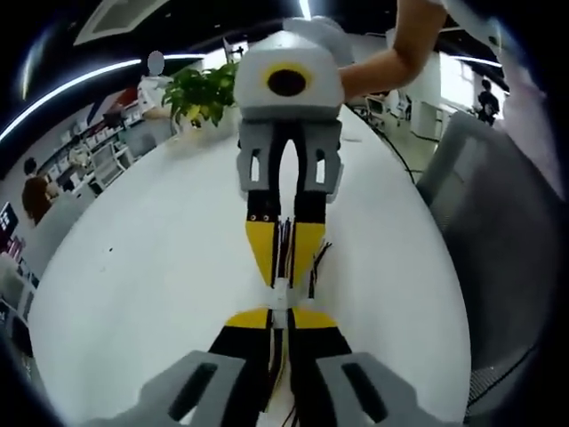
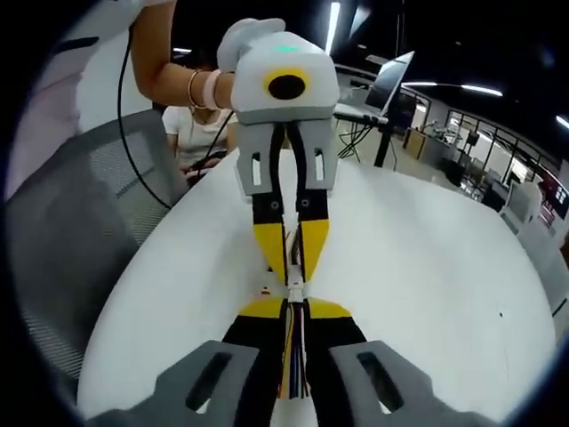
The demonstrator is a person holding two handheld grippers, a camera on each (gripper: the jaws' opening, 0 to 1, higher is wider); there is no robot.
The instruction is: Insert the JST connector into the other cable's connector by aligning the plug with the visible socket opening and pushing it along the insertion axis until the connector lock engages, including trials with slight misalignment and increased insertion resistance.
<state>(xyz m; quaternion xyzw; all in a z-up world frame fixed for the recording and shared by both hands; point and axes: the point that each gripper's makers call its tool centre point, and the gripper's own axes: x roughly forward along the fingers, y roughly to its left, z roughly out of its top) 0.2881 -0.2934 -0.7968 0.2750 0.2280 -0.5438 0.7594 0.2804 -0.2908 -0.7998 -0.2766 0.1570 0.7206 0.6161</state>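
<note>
White table [image 1: 133, 267] spreads under both my grippers, a plant [image 1: 203, 93] at its far edge. My left gripper [image 1: 280, 316] and right gripper [image 2: 293, 307] each clench a cable, tip to tip, connectors [image 1: 281, 294] touching between them.

My left claw [image 1: 281, 313] is looking like hard plastic, yellow and black at the tips, a bit shiny. Under my claws the white table [image 1: 160, 267] is looking smooth and matt. Beside my right claw [image 2: 294, 304], the chair [image 2: 80, 231] is showing grey mesh cloth.
</note>
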